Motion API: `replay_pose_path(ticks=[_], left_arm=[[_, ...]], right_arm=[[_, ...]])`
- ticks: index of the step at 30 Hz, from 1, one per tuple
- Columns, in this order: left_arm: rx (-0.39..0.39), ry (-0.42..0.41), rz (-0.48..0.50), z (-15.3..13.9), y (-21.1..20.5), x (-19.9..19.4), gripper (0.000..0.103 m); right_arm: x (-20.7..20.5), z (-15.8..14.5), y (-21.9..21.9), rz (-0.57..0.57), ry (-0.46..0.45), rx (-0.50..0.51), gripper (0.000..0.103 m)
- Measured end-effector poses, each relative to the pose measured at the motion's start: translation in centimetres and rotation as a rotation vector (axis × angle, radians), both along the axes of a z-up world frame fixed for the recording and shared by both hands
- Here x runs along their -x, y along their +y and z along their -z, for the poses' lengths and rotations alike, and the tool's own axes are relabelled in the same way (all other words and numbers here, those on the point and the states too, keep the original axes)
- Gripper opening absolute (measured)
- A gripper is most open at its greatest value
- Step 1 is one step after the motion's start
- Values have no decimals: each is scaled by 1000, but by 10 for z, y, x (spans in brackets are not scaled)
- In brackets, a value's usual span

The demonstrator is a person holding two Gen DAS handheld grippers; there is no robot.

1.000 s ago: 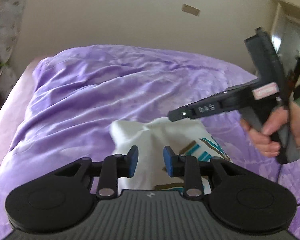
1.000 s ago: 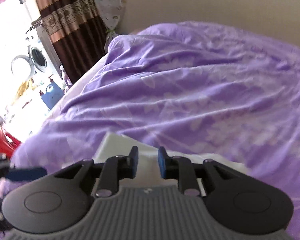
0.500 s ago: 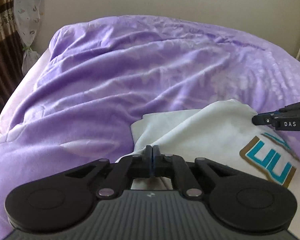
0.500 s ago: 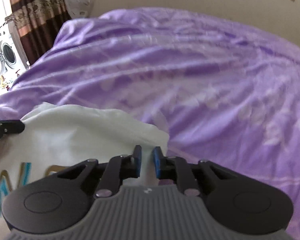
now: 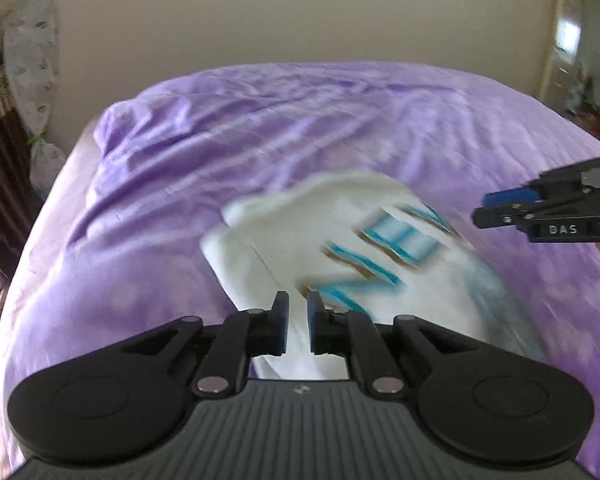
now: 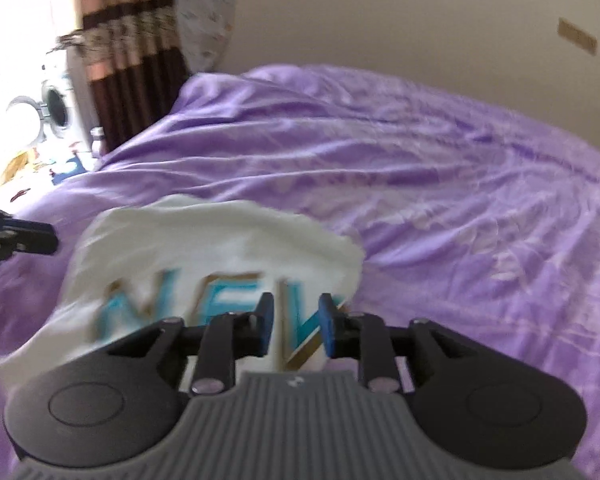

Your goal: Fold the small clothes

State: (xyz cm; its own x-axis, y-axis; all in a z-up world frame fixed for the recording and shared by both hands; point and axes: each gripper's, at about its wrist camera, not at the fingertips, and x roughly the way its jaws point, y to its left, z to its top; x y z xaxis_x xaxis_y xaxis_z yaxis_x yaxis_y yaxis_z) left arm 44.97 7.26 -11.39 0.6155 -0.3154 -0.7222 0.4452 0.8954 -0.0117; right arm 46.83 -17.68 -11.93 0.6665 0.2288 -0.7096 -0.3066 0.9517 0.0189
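Note:
A small white shirt [image 5: 324, 240] with teal and gold letters lies bunched on the purple bedspread [image 5: 260, 140]; it also shows in the right wrist view [image 6: 220, 248]. My left gripper [image 5: 297, 320] is slightly open just above the shirt's near edge, with white cloth showing in the gap. My right gripper [image 6: 295, 322] is open over the shirt's lettered right part and holds nothing. The right gripper also shows in the left wrist view [image 5: 500, 206], off the shirt's right side. Both views are blurred by motion.
The purple bedspread [image 6: 440, 184] covers the whole bed. A beige wall [image 5: 260, 20] stands behind it. Brown curtains [image 6: 132, 60] and a washing machine [image 6: 52, 108] are off the bed's left side. A doorway [image 5: 580, 40] is at the far right.
My left gripper was shut half a second ago and has opened a little. My right gripper has opened wider. The shirt has dropped onto the bed with its letters facing up.

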Motion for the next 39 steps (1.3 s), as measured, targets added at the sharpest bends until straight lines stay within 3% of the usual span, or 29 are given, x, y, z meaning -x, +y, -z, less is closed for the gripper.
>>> replay_pose_path(ticks=[3, 5, 8, 12, 15, 18, 24, 25, 26, 29, 30, 31, 34, 36, 39], left_arm=[[5, -2, 5, 5, -3, 32, 9], [22, 11, -10, 15, -2, 45, 9], [-14, 49, -34, 36, 0, 49, 8], [-78, 122, -68, 75, 4, 38, 5], [-63, 152, -88, 90, 7, 30, 6], [-55, 164, -92, 89, 12, 32, 6], [-35, 209, -127, 67, 32, 52, 7], [-28, 187, -134, 58, 35, 57, 11], [-16, 162, -139, 51, 37, 61, 26], [65, 81, -176, 29, 50, 61, 74], [99, 75, -198, 26, 54, 56, 81], [142, 89, -215, 25, 59, 48, 81], [367, 238, -246, 38, 77, 13, 81], [491, 282, -256, 50, 86, -5, 81], [588, 317, -293, 71, 92, -33, 81]], right_arm=[[53, -2, 9, -32, -8, 2, 21], [85, 6, 16, -37, -26, 40, 23], [123, 28, 19, -42, -50, 81, 23], [144, 65, 16, -22, -23, 110, 24], [143, 90, 12, 2, 28, 93, 26], [142, 100, 8, -2, 48, 82, 26], [146, 87, -1, -1, 81, 70, 29], [149, 81, -2, -4, 73, 72, 32], [152, 74, -4, -8, 61, 79, 39], [162, 51, -14, 0, 30, 60, 53], [161, 44, -19, 9, 34, 28, 55], [158, 37, -26, 24, 40, -13, 59], [141, 22, -47, 97, 68, -180, 68], [124, 19, -58, 140, 106, -310, 74], [98, 27, -76, 194, 181, -512, 76]])
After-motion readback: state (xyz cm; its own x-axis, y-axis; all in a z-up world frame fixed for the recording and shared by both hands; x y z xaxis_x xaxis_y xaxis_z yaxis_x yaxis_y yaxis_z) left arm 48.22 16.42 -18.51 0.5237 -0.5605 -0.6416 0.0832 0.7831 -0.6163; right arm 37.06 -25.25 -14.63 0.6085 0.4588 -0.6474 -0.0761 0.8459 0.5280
